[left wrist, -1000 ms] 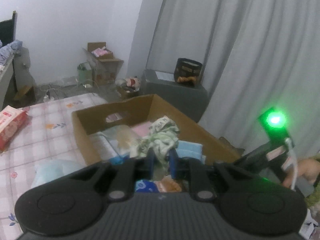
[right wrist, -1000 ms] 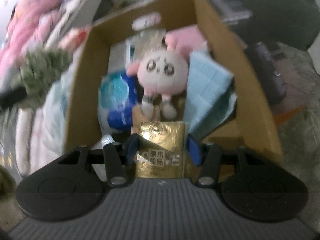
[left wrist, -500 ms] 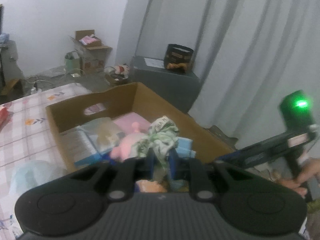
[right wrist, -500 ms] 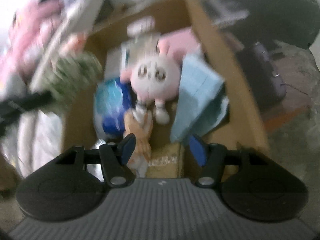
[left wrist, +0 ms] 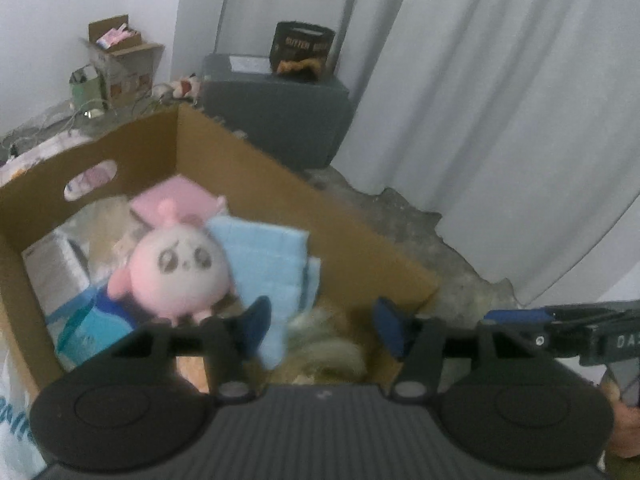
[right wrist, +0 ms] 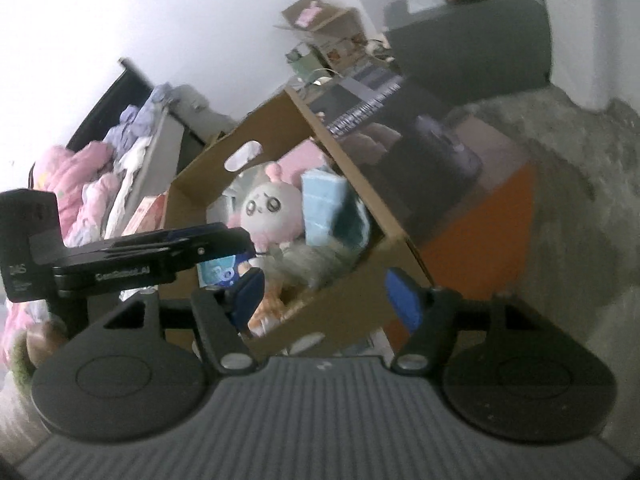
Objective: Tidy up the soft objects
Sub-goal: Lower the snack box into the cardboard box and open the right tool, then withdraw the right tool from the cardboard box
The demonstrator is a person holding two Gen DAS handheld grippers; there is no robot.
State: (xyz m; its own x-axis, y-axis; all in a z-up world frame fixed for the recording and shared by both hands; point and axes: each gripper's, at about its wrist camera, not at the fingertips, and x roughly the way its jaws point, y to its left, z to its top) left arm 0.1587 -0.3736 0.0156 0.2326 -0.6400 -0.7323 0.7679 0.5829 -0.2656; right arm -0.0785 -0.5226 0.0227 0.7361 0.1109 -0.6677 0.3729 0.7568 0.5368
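Observation:
An open cardboard box (left wrist: 280,188) holds a round pink plush (left wrist: 180,268), a folded blue towel (left wrist: 264,252), a flat pink item (left wrist: 180,200) and blue packets (left wrist: 88,328). My left gripper (left wrist: 320,320) hangs over the box's near end with its jaws opening. A green patterned cloth (left wrist: 328,348) lies blurred just below them, and neither pad touches it. In the right wrist view the box (right wrist: 352,184) is tilted, with the plush (right wrist: 268,208) and the cloth (right wrist: 308,260) inside. My right gripper (right wrist: 326,296) is back from the box's near corner, its jaws opening and empty.
A grey cabinet (left wrist: 276,108) with a black bag (left wrist: 304,46) stands behind the box, beside a pale curtain (left wrist: 500,120). A small open carton (left wrist: 120,56) sits by the wall. Pink clothes (right wrist: 80,184) are heaped at the left. An orange surface (right wrist: 480,232) lies right of the box.
My left gripper opened and let go of the green cloth, which dropped into the box. My right gripper widened, drew back from the box and rolled, leaving the gold packet behind.

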